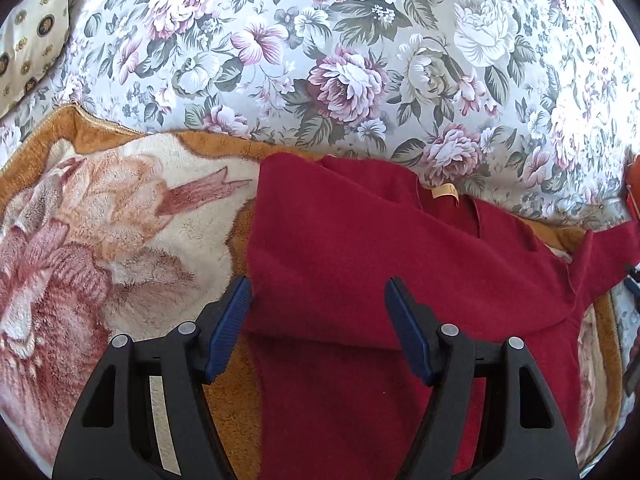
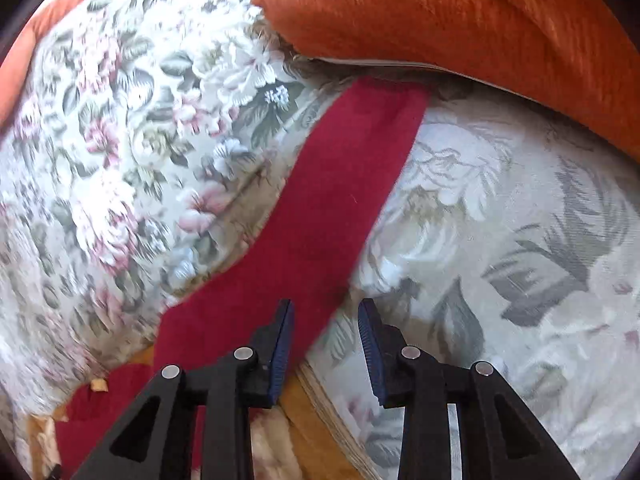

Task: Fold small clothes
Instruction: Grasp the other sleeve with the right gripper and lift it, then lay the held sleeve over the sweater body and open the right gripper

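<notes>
Crimson fleece, soft and limp by our reading; light, likely to sag, best pinched at an edge or cuff. Left gripper [image 1: 318,292] gapes wide, empty, over the red top [image 1: 400,280] on the plush blanket [image 1: 120,220]. Right gripper [image 2: 326,316], apart and empty, beside the sleeve [image 2: 340,188] crossing the floral sheet [image 2: 120,120].

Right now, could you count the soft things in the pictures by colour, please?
Dark red: 1, the sweater, its sleeve stretched out.
Orange: 1, the cushion.
Floral grey: 1, the bedspread.
Tan and cream: 1, the plush blanket.
Cream with medallions: 1, the pillow.
Total: 5.
</notes>
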The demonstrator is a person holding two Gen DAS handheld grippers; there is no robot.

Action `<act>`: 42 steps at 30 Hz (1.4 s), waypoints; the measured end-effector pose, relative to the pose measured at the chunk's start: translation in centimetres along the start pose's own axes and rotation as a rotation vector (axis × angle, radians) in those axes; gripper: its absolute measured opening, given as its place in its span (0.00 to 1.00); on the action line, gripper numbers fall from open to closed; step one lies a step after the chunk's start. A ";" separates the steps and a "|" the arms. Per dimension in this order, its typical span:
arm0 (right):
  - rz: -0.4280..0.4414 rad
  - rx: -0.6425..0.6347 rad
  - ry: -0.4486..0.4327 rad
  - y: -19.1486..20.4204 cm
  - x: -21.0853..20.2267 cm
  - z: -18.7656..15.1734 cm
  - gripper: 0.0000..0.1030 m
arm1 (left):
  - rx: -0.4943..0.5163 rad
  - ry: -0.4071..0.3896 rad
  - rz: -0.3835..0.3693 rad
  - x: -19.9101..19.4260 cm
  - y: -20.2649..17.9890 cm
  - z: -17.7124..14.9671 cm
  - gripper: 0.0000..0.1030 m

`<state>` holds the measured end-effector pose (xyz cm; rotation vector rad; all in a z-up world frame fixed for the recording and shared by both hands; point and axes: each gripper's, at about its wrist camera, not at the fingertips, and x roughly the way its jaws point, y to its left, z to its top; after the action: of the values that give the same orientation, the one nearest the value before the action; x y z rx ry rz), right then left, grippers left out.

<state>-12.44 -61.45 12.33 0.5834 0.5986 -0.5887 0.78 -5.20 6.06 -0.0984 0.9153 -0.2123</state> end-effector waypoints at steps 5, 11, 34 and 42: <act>-0.002 0.008 -0.019 0.8 1.6 1.4 0.11 | -0.009 0.016 0.012 0.5 0.5 0.1 0.68; 0.168 -0.203 -0.073 8.3 -4.5 0.5 0.08 | -0.071 -0.034 -0.017 -1.2 1.9 0.9 0.68; 0.212 -0.409 0.119 16.5 -3.7 -12.3 0.39 | -0.262 -0.001 -0.132 -0.9 5.6 1.4 0.68; 0.113 -0.081 0.230 5.5 2.6 -9.2 0.40 | -0.228 0.017 -0.118 -0.2 4.4 1.1 0.68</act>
<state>-10.22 -52.58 6.12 0.6088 0.7966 -0.3911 2.13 -0.83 6.13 -0.3627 0.9496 -0.2184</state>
